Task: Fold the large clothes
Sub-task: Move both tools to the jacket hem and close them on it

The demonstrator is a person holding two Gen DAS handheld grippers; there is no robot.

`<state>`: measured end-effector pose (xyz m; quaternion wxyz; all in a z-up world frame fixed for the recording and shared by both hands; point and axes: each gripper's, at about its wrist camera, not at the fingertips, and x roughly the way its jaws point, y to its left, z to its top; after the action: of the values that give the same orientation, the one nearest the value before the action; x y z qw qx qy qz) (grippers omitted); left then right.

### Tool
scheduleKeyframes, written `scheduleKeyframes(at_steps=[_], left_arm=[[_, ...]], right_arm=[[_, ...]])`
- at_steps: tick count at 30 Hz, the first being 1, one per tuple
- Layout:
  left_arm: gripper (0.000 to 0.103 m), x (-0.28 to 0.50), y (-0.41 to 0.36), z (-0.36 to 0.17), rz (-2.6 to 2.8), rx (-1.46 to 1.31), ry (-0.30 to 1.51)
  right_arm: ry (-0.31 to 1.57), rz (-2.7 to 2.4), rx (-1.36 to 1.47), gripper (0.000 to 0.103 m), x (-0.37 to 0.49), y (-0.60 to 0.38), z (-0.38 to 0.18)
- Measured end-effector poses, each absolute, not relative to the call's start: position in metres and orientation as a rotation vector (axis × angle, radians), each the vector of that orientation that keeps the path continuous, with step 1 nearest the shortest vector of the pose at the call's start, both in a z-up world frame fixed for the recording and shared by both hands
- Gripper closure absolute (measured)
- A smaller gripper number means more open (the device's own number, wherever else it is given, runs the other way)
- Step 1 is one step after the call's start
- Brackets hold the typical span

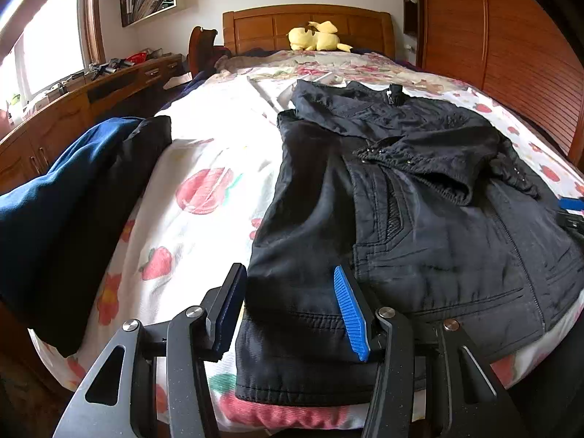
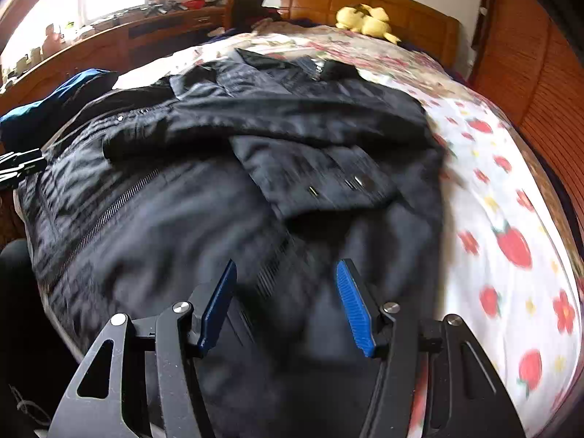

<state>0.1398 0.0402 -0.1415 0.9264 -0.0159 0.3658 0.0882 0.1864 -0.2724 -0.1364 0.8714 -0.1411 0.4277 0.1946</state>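
Jacket [image 1: 419,197], black and zipped, is spread flat on the bed [image 1: 204,182], its hem at the near edge of the mattress and its collar toward the headboard [image 1: 310,25]. Both sleeves are seen folded inward across the chest, one cuff [image 1: 434,179] lying over the front panel. The zip [image 2: 106,215] is seen running down the front in the right wrist view, which is blurred by motion.

Left gripper [image 1: 288,284] is held over the jacket's near left corner, pointed down at it. Its fingers are parted, with the hem edge seen between them; the left pad [image 1: 230,310] lies right at the jacket's side edge and the blue right pad [image 1: 350,314] is over the cloth. No squeeze on the fabric is shown, and whether the pads touch it cannot be told.

Right gripper [image 2: 286,281] is held above the jacket's lower right part, fingers likewise apart, with dark cloth seen beyond them and nothing clamped.

A bedsheet [image 2: 511,241] printed with strawberries is seen beneath the jacket. A blue-and-black pile of clothes [image 1: 69,197] is laid at the left edge of the bed, well apart from the jacket. A yellow plush toy [image 1: 317,38] is set against the headboard
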Motion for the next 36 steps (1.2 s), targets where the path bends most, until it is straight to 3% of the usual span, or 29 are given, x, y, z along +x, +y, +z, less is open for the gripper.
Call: scheduleKeyframes(at_steps=[5,9,19,33,36], left_arm=[[0.051,0.142,0.045,-0.146,0.171,-0.049,0.766],[0.045,0.143,0.049,-0.149,0.169,-0.056,0.768],[0.035,0.142,0.063,-0.156,0.151,-0.115,0.773],[0.035,0.119,0.058,-0.145,0.120,-0.110,0.774],[0.043,0.110,0.059,-0.145,0.107,-0.122,0.774]], right_arm=[[0.908,0.328,-0.283,0.045,0.168,-0.309,-0.135],[0.934,0.280,-0.273,0.030,0.161,-0.331,-0.143],[0.998,0.340,-0.136,0.030,0.151,-0.343,-0.146],[0.984,0.404,-0.099,0.031,0.139,-0.333,-0.137],[1.004,0.391,-0.114,0.031,0.137,-0.336,-0.143]])
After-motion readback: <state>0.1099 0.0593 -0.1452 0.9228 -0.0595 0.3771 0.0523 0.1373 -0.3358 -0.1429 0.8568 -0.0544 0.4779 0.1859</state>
